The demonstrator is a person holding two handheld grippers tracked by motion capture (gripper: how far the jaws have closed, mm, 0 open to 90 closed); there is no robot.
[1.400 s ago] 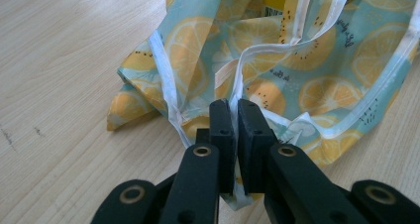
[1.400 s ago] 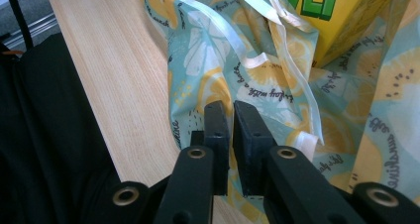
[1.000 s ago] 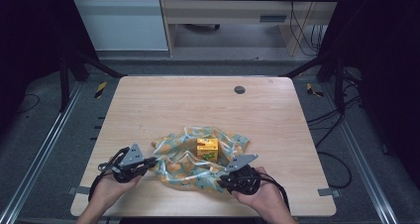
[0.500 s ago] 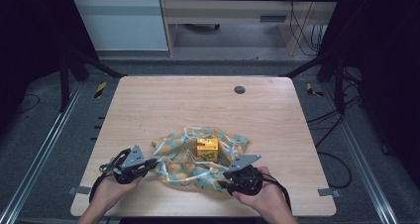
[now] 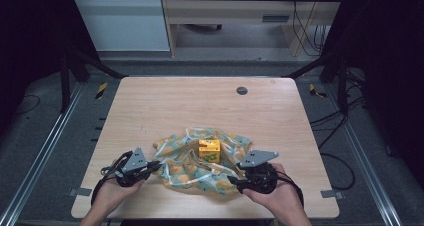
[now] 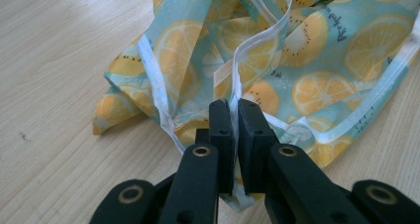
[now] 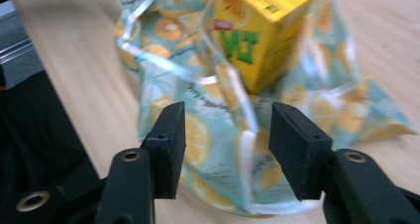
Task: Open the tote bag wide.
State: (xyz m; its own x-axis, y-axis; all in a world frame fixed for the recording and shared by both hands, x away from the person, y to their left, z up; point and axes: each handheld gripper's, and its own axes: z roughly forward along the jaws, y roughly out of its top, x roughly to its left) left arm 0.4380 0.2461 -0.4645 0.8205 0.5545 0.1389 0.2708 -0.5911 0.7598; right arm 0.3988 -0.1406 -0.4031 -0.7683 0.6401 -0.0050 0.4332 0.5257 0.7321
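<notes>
A light-blue cloth printed with orange slices (image 5: pixel 200 163) lies crumpled on the near part of the wooden table (image 5: pixel 200 111). A small yellow carton (image 5: pixel 209 150) stands upright on the cloth. My left gripper (image 5: pixel 152 165) is at the cloth's left edge, and the left gripper view has its jaws shut on the cloth's white hem (image 6: pixel 236 92). My right gripper (image 5: pixel 234 182) sits at the cloth's near right edge. In the right gripper view its jaws stand open over the cloth (image 7: pixel 218 135), with the carton (image 7: pixel 257 30) just beyond them.
A small dark round grommet (image 5: pixel 242 90) sits in the table's far right part. Metal rails run along both sides of the table. A cabinet and cables stand beyond the far edge.
Both grippers have drifted slightly toward the near edge, the left keeping hold of the cloth's edge. The carton has stayed in place.
</notes>
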